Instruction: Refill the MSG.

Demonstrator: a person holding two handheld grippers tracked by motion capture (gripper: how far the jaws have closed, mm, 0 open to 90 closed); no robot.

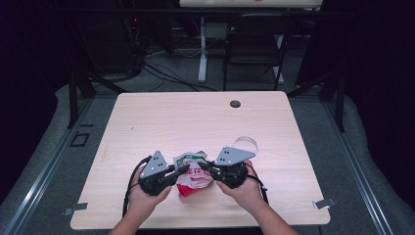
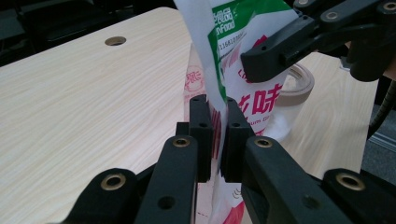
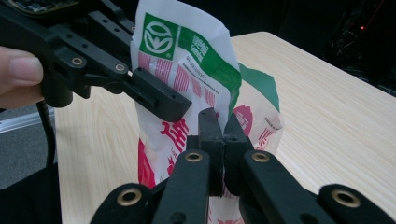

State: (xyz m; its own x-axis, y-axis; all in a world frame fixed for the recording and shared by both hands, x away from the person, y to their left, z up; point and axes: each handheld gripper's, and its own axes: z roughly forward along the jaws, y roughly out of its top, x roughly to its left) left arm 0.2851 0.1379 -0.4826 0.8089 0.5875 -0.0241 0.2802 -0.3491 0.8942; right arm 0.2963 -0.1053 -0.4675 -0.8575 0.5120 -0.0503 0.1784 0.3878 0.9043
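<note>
— Two grippers, one bag: what are the claws doing?

— The left gripper [image 2: 215, 116] is clamped on the left edge of the white, red and green bag [image 2: 243, 70]; its jaws pinch the thin film between the pads. The right gripper [image 3: 224, 128] is clenched on the opposite edge in the same way, the film caught between its closed jaws.

— Where is the bag?

— Near the front edge of the table [image 1: 161, 117], standing upright between the two grippers, with its top raised and its bottom at or just above the wood; I cannot tell whether it touches.

— Anything around it?

— Just behind the bag and the right gripper lies a roll of tape [image 1: 246, 143], pale and looped, close to the bag in the left gripper view. Farther back, near the far edge, a dark round hole [image 1: 235, 104] sits in the tabletop, well apart. Beyond the table stand a folding chair [image 1: 254, 46] and a white table leg [image 1: 202, 49].

— Does anything block the bag?

— Each gripper crosses part of it in the other's view.
</note>
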